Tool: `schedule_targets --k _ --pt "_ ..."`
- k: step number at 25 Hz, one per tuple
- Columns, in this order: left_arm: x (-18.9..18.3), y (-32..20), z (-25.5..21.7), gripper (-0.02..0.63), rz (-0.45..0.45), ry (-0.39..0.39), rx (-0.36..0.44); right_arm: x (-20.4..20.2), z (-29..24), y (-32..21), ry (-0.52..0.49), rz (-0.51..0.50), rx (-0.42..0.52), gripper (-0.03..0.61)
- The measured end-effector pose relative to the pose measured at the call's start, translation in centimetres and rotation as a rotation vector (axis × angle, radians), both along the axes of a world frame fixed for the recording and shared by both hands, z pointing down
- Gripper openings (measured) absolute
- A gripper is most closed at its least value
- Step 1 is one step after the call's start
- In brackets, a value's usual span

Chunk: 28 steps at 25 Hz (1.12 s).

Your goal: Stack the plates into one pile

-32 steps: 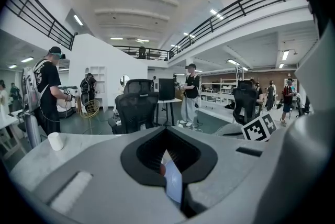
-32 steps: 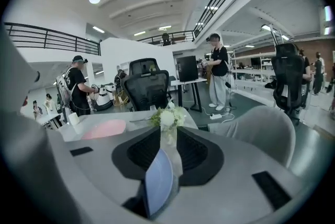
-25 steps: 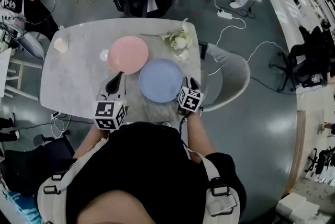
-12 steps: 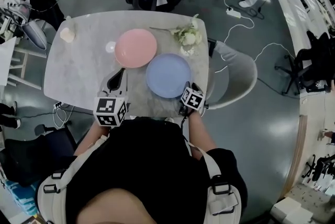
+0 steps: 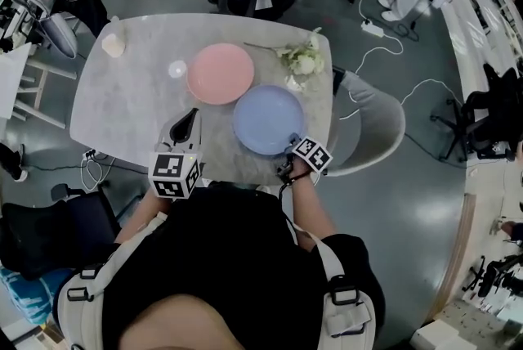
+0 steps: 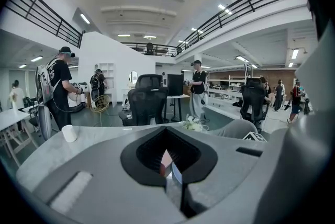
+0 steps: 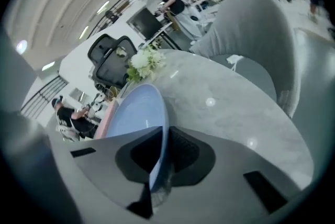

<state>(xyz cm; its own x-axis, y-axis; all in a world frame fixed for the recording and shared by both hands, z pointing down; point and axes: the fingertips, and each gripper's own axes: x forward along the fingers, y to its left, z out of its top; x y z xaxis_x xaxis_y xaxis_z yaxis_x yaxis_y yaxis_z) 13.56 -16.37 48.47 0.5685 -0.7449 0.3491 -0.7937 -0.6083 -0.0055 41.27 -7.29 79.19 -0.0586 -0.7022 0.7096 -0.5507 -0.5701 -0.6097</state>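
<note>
Right gripper, jaws just closing, pinches near rim of round light-blue plate by near edge of marble table, likely to lift onto round pink plate. Left gripper pressed together, empty.

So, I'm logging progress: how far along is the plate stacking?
Done: nothing is stacked yet. The pink plate and blue plate lie side by side on the table. In hand: the right gripper has just been closing its jaws on the blue plate's near rim, which sits between them. Left: lift it and set it on the pink plate.
</note>
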Motion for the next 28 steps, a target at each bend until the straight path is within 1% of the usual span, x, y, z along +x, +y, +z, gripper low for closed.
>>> schedule_targets --k 1,3,9,15,21,24,28 --pt "-0.2 0.0 0.0 0.005 -0.004 0.002 -0.001 0.1 0.1 0.1 -0.046 0.032 0.005 0.029" --pt "-0.4 -0.1 0.0 0.005 -0.011 0.005 -0.002 0.1 0.1 0.2 -0.101 0.064 0.017 0.029" --pt "-0.8 -0.1 0.1 0.005 -0.022 0.011 -0.008 -0.4 -0.9 0.3 -0.181 0.105 0.059 0.032" --pt "-2.5 -0.5 0.1 0.005 -0.061 0.029 -0.006 0.3 -2.2 -0.2 -0.204 0.169 0.108 0.043" --pt "-4.0 -0.7 0.2 0.005 -0.096 0.037 -0.01 1.7 -5.0 -2.6 -0.225 0.209 0.213 0.04" --pt "-4.5 -0.8 0.2 0.005 -0.112 0.043 -0.008 2.2 -7.4 -4.7 -0.221 0.201 0.271 0.041" --pt "-5.6 -1.0 0.2 0.005 -0.145 0.048 -0.006 1.5 -10.4 -7.9 -0.227 0.156 0.338 0.041"
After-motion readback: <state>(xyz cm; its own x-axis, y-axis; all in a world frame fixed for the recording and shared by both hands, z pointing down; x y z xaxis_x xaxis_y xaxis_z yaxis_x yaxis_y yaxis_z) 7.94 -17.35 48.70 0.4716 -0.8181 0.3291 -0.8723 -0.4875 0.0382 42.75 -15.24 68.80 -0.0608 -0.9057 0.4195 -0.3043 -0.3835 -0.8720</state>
